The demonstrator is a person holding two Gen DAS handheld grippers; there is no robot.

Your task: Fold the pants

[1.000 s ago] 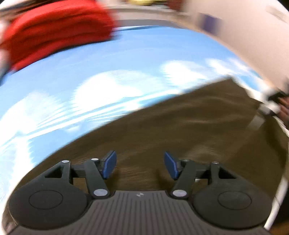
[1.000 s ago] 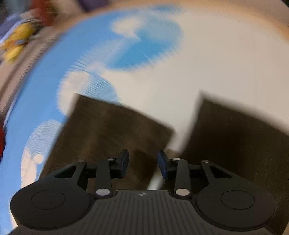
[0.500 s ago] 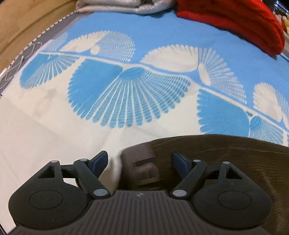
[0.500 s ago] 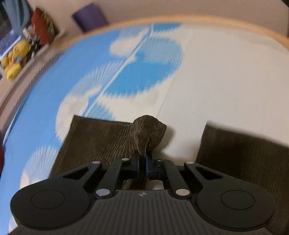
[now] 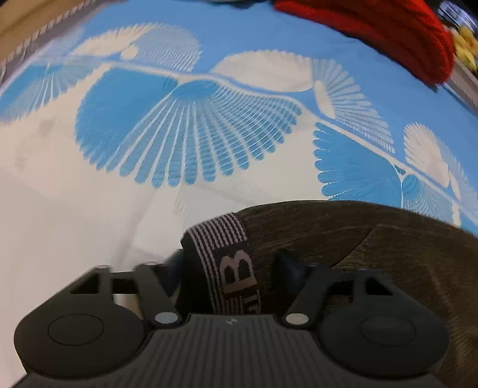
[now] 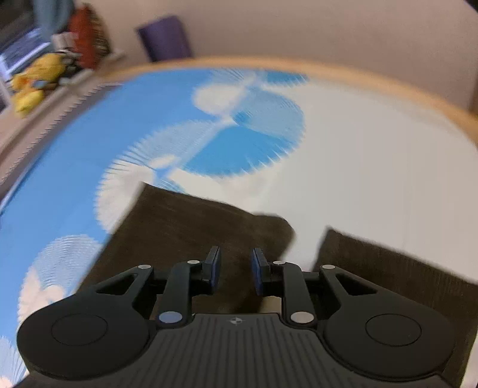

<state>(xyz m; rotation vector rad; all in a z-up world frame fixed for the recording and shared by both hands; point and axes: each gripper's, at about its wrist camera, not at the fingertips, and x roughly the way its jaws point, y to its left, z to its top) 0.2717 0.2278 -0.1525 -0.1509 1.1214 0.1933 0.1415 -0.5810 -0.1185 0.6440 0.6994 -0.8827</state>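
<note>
Dark brown corduroy pants (image 5: 373, 253) lie on a blue and white patterned bedspread (image 5: 185, 125). In the left wrist view my left gripper (image 5: 230, 262) is open, its jaws on either side of the striped elastic waistband (image 5: 227, 247), which is turned up at the corner. In the right wrist view my right gripper (image 6: 236, 268) is open a little over one pant leg (image 6: 179, 226), holding nothing. The other leg end (image 6: 388, 268) lies to the right, with a strip of bedspread between them.
A red blanket (image 5: 373, 27) lies at the far right of the bed in the left wrist view. The wooden bed frame (image 6: 328, 68) curves along the far edge. Yellow stuffed toys (image 6: 35, 80) and a purple object (image 6: 164, 38) sit beyond the bed.
My right gripper has let go of the pant leg cuff and opened; the cuff has dropped flat. My left gripper has moved onto the waistband corner, which now stands between its jaws.
</note>
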